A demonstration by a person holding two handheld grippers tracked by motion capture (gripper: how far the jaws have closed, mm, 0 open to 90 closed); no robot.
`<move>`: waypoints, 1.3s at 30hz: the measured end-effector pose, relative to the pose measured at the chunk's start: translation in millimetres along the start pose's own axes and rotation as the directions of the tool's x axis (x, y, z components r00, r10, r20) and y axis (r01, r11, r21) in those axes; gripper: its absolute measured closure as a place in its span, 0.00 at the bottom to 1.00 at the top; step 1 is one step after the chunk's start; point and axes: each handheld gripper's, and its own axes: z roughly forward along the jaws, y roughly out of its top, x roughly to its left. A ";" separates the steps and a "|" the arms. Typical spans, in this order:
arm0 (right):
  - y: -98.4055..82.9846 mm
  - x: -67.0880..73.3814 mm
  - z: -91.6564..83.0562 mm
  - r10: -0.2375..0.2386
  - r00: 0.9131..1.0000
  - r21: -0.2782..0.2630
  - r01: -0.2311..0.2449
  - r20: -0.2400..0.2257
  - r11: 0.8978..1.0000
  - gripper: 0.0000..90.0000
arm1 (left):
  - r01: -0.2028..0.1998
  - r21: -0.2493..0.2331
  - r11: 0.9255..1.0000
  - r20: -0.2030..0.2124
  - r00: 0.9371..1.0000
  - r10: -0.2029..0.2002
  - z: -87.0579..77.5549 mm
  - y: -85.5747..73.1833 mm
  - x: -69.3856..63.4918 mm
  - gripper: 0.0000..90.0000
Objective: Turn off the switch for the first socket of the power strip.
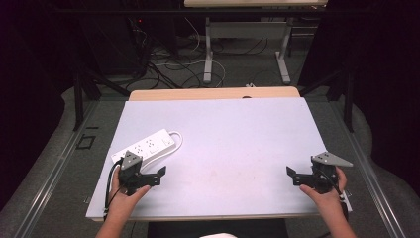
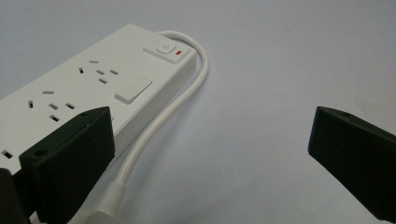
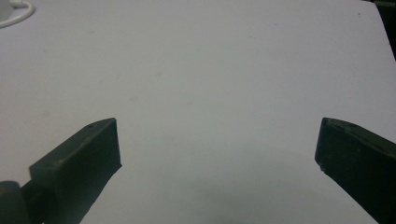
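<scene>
I hold both grippers w/ jaws released, left gripper (image 1: pixel 159 176) beside power strip (image 1: pixel 143 146) near worktop (image 1: pixel 228 134) left edge, prob. ready to grab; right gripper (image 1: pixel 293 176) idle.

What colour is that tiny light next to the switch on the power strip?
Red. The little light beside the white switch on the power strip shows best in the left gripper view.

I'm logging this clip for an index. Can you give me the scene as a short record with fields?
surface: white table top
object: white power strip, lying flat at the table's left, cord looped beside its switch end
switch: rocker with red mark
left gripper: jaws open, beside the strip
right gripper: jaws open, over bare table
held: nothing
</scene>
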 end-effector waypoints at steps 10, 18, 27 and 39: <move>-10.6 -5.9 3.4 0.023 1.000 0.018 -0.023 0.013 1.000 0.00 | 0.025 -0.012 1.000 0.011 1.000 -0.025 2.2 6.3 0.4 0.00; -11.2 -8.0 2.6 0.036 0.999 -0.003 -0.036 0.025 0.999 0.00 | -0.003 -0.022 1.000 0.010 1.000 0.003 -2.8 11.8 -4.1 0.01; -11.8 -5.1 0.2 0.033 0.999 -0.002 -0.033 0.026 0.999 0.02 | -0.008 -0.027 1.000 -0.005 1.000 0.008 -13.7 24.9 -6.3 0.02; -9.7 -3.7 0.5 0.044 0.999 -0.024 -0.043 0.031 0.999 0.03 | 0.007 -0.038 0.999 -0.013 1.000 -0.008 -32.6 35.7 -0.4 0.02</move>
